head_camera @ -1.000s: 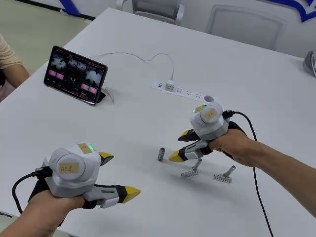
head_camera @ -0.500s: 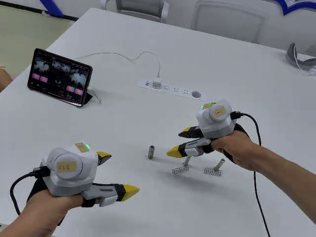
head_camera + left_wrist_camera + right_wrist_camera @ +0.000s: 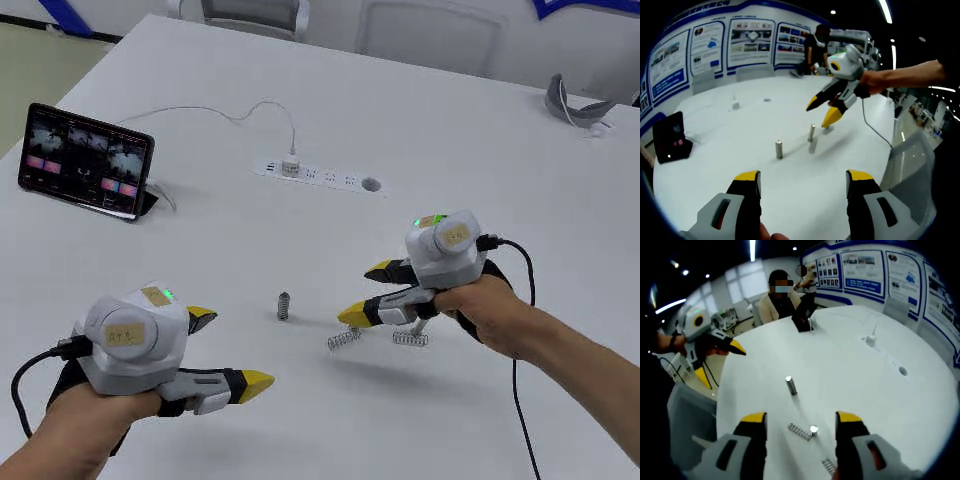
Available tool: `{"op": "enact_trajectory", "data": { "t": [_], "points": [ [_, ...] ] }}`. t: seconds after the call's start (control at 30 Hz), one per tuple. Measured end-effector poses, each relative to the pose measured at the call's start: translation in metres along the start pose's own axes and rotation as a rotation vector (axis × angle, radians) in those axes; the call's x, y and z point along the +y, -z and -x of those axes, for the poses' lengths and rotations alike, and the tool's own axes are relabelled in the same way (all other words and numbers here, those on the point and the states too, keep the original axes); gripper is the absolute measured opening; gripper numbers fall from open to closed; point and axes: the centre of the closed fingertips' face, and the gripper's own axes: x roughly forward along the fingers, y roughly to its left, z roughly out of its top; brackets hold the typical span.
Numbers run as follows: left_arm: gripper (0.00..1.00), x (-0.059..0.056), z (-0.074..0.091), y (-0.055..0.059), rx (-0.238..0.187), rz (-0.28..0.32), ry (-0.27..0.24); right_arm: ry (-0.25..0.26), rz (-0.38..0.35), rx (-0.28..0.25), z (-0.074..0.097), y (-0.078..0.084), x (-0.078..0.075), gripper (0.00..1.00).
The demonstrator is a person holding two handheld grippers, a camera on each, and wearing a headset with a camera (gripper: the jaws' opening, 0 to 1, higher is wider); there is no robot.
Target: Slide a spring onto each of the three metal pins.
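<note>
Now, both sets of fingers open and empty over the bench (image 3: pixel 450 130).
See the right gripper (image 3: pixel 364 292) spread above a pin (image 3: pixel 813 430), a loose spring (image 3: pixel 798 430) just beside it; left gripper (image 3: pixel 231 348) released, another pin (image 3: pixel 283 306) upright between them.

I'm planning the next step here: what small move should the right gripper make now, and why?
Probably lower the right gripper and shut on the loose spring. Its jaws stand open and empty above that spring, which lies flat on the table beside an upright pin.
</note>
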Motion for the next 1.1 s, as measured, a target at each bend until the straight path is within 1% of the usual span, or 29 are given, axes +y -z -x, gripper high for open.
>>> {"op": "enact_trajectory", "data": {
  "t": [0.27, 0.5, 0.73, 0.83, 1.1],
  "points": [
    [0.71, -0.002, -0.007, -0.004, -0.002, -0.004, 0.010, 0.018, -0.031, -0.025, 0.013, 0.012, 0.003, 0.59],
    [0.71, -0.006, -0.012, -0.006, 0.002, -0.014, 0.025, 0.029, -0.041, -0.038, 0.020, 0.020, 0.010, 0.61],
    [0.71, -0.010, -0.017, -0.008, 0.010, -0.024, 0.037, 0.038, -0.045, -0.028, 0.026, 0.035, 0.014, 0.62],
    [0.71, -0.011, -0.021, -0.009, 0.012, -0.028, 0.045, 0.041, -0.058, -0.033, 0.030, 0.039, 0.016, 0.63],
    [0.70, -0.018, -0.029, -0.013, 0.018, -0.048, 0.066, 0.046, -0.064, -0.031, 0.037, 0.049, 0.024, 0.65]
  ]
}}
